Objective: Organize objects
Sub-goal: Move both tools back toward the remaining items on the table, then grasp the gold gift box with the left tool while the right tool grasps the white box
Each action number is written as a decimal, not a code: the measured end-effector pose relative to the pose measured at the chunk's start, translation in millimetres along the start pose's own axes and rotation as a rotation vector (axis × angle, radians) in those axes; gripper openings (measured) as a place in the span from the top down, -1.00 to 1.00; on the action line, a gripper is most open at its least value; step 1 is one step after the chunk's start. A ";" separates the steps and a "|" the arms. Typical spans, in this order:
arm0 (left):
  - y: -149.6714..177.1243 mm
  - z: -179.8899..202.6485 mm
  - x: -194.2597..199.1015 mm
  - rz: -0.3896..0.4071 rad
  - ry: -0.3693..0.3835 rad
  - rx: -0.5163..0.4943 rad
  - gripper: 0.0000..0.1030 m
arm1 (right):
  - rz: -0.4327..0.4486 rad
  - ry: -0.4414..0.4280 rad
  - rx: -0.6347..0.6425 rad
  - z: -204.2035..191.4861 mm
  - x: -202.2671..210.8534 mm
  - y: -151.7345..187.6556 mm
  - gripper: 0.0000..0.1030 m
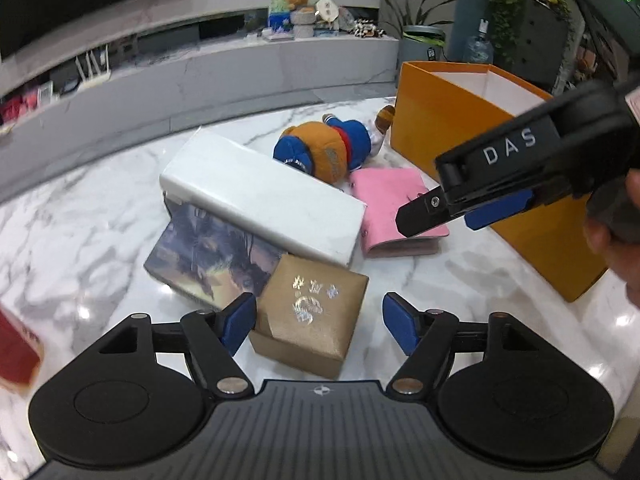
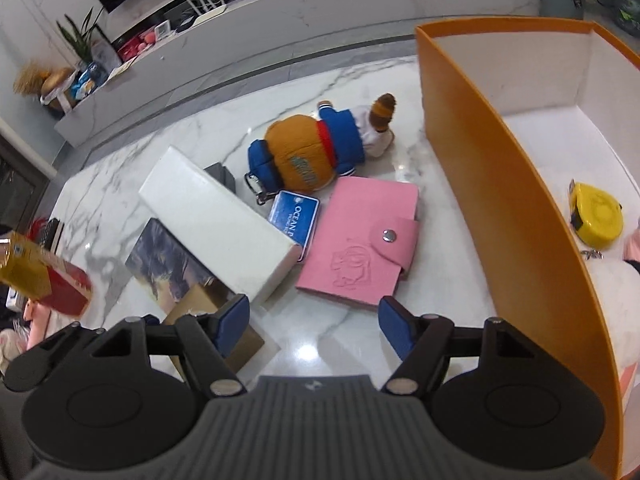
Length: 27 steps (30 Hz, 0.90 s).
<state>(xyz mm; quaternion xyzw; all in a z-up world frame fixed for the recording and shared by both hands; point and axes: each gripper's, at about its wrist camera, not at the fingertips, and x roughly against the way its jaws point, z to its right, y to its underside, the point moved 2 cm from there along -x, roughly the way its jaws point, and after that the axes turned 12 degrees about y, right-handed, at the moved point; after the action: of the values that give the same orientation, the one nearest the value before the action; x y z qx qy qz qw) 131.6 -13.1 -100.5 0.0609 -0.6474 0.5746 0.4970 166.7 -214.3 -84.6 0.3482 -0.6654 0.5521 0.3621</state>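
Fingers of the left gripper [image 1: 319,326] stand apart with nothing clamped; a gold box [image 1: 316,312] sits in the gap between them, close to the left pad, contact not discernible. Fingers of the right gripper [image 2: 314,326] are likewise spread and grip nothing, bare marble floor [image 2: 320,344] between them.

Beyond the left fingers, a picture-printed box [image 1: 208,256] lies against the gold box, and a long white box [image 1: 260,200] rests tilted across it. Further on lies a plush toy [image 1: 324,148] in a blue jacket. A pink snap-closure wallet [image 2: 360,240] lies just ahead of the right fingers, near the right pad. A blue card [image 2: 294,216] is tucked between the wallet and the white box. An orange bin [image 2: 500,200] stands to the right of the right fingers, holding a yellow tape measure [image 2: 596,216]. A red box [image 2: 66,288] lies far left.

Legible writing: "DAS" on the right gripper's arm in the left view; "OCEAN" on the blue card. Silver foil characters on the gold box are unreadable.
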 end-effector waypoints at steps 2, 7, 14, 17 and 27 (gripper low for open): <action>-0.1 0.4 -2.5 0.002 -0.009 -0.022 -0.61 | 0.002 0.010 0.002 -0.5 -0.3 -0.3 -0.46; 1.1 -7.2 -10.8 -0.011 -0.010 -0.012 -0.61 | 0.012 0.033 -0.002 0.2 -2.6 -2.6 -0.52; 3.5 -8.3 -12.5 0.008 -0.010 0.013 -0.53 | -0.029 0.008 -0.023 0.6 -8.4 -1.4 -0.52; 7.8 -6.8 -7.3 0.007 -0.021 0.026 -0.52 | -0.029 0.018 -0.016 -0.9 -9.2 -1.0 -0.52; 47.4 -17.5 37.4 -0.007 -0.055 0.050 -0.51 | 0.024 0.025 0.078 -17.4 -12.7 -6.5 -0.52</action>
<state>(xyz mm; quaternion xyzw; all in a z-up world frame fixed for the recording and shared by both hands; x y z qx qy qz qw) 92.1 35.2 -108.9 0.0915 -0.6462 0.5869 0.4792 180.4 -197.3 -90.3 0.3471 -0.6430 0.5861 0.3500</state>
